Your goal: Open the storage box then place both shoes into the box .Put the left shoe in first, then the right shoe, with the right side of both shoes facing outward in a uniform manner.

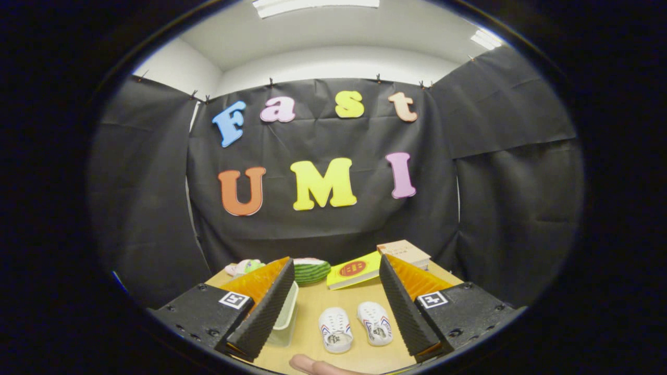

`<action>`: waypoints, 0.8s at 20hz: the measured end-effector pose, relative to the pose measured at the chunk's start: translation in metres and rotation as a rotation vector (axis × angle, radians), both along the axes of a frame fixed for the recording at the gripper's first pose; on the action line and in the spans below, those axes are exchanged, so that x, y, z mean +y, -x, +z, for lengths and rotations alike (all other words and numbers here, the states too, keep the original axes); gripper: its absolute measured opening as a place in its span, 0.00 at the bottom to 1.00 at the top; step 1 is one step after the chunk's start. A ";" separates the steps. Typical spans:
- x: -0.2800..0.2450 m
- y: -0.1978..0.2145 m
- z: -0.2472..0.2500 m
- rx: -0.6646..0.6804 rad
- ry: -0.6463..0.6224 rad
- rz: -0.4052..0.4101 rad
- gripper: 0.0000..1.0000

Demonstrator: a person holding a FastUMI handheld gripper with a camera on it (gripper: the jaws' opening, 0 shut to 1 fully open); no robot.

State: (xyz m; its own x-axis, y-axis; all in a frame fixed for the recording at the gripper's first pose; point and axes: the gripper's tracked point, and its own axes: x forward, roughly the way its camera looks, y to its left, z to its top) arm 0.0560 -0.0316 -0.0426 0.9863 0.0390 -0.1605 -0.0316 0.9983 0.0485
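Two small white shoes with red and blue stripes lie side by side on the wooden table, the left-hand shoe (335, 329) and the right-hand shoe (375, 323), toes pointing away from me. A translucent storage box (285, 316) stands to their left, partly hidden behind my left finger; I cannot tell how its lid stands. My gripper (333, 299) is open and held above the table, its ridged black fingers (263, 312) spread wide. The shoes show in the gap between the fingers, lower down on the table, untouched.
Beyond the shoes lie a yellow book (354, 270) and a brown-edged box (405, 252). A green striped toy (311, 270) and a pink-green toy (244, 267) sit at the back left. A fingertip (312, 365) shows at the table's near edge.
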 end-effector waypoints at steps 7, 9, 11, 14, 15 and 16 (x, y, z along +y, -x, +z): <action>0.030 -0.066 -0.080 0.196 -0.004 0.133 1.00; 0.048 -0.078 -0.108 0.280 -0.036 0.206 1.00; 0.060 -0.088 -0.131 0.358 -0.074 0.257 1.00; 0.078 -0.104 -0.162 0.459 -0.147 0.341 1.00; 0.085 -0.109 -0.170 0.497 -0.188 0.381 1.00; 0.090 -0.113 -0.180 0.544 -0.230 0.414 1.00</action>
State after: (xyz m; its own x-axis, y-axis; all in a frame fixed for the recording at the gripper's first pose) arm 0.1690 0.0588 -0.2230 0.6658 0.4841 -0.5678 -0.3164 0.8724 0.3727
